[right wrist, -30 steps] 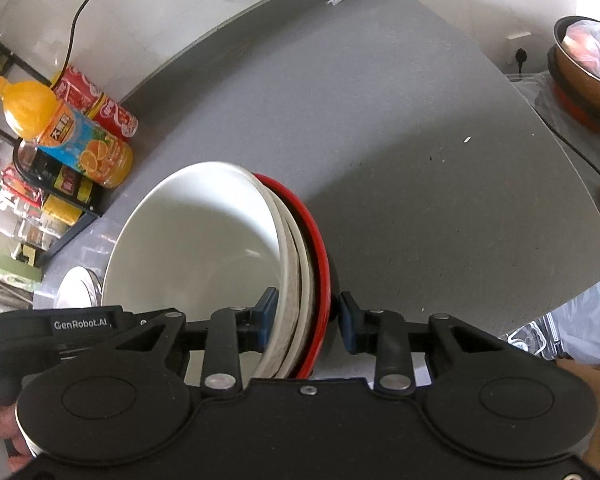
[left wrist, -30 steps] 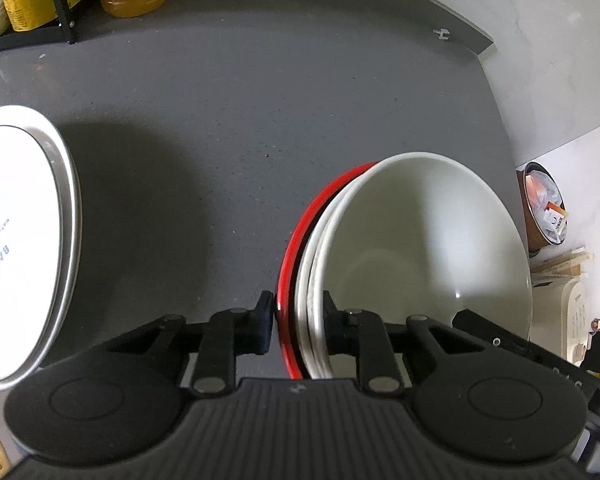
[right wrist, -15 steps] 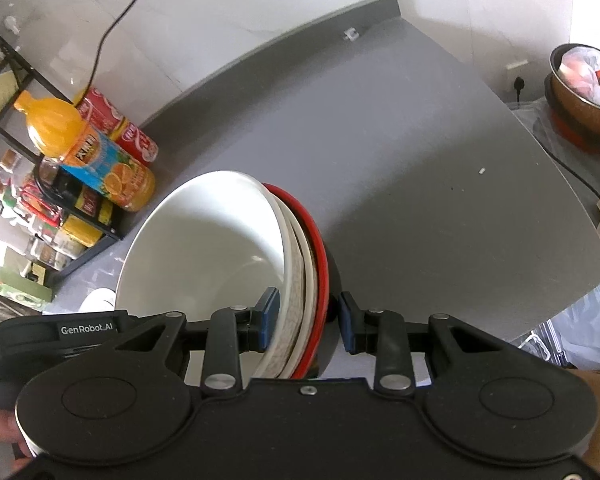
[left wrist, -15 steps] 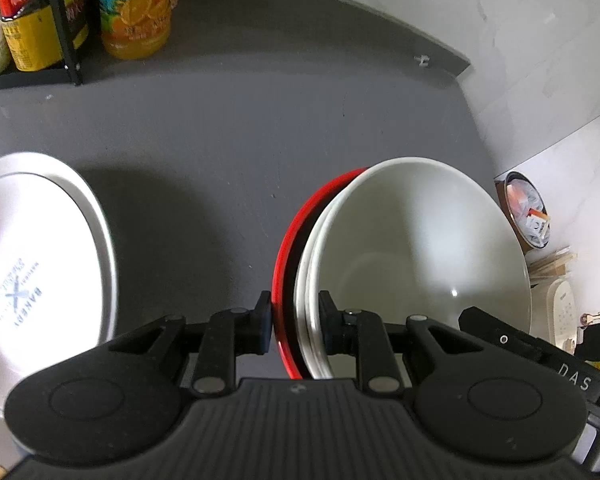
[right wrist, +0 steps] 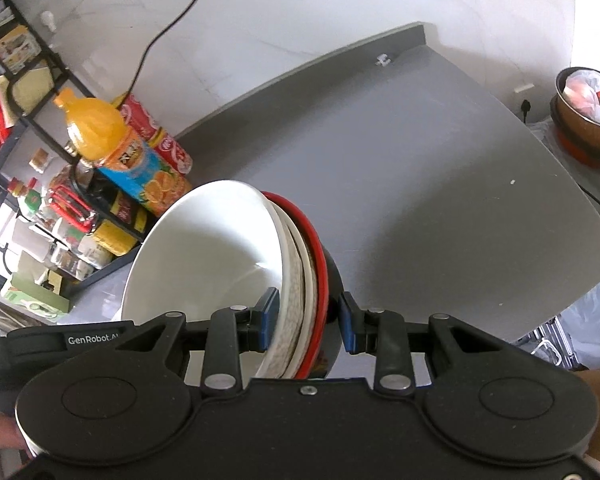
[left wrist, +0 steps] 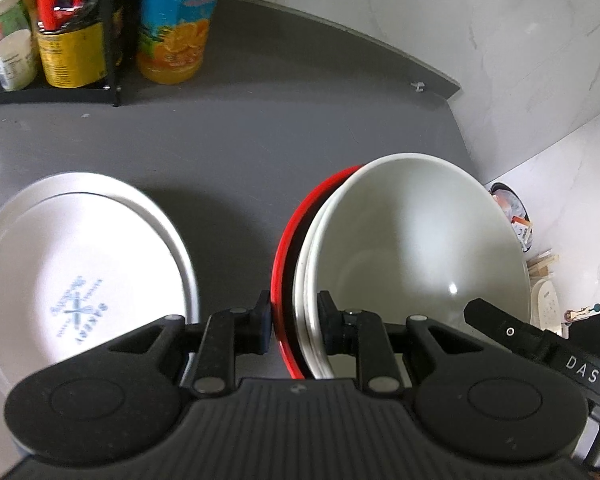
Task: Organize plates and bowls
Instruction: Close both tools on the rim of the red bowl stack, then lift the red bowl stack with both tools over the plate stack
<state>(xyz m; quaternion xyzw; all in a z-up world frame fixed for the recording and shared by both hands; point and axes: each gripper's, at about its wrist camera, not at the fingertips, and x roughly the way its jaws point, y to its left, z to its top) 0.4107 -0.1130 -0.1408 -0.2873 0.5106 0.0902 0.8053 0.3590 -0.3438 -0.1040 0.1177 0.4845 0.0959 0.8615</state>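
Grey desk (left wrist: 260, 140) carries white plates (left wrist: 80, 272) lower left; left hand-held gripper (left wrist: 293, 322) and right hand-held gripper (right wrist: 309, 320) each clamp the nested bowl stack (left wrist: 412, 256)

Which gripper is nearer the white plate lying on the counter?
Left. The left gripper, clamped on the bowl stack, has the white plate just beside it; the right gripper holds the stack's far rim.

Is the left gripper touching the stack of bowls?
Touching. In the left wrist view, the left gripper has one finger against the red bowl outside and the other inside the white bowl, no gap visible.
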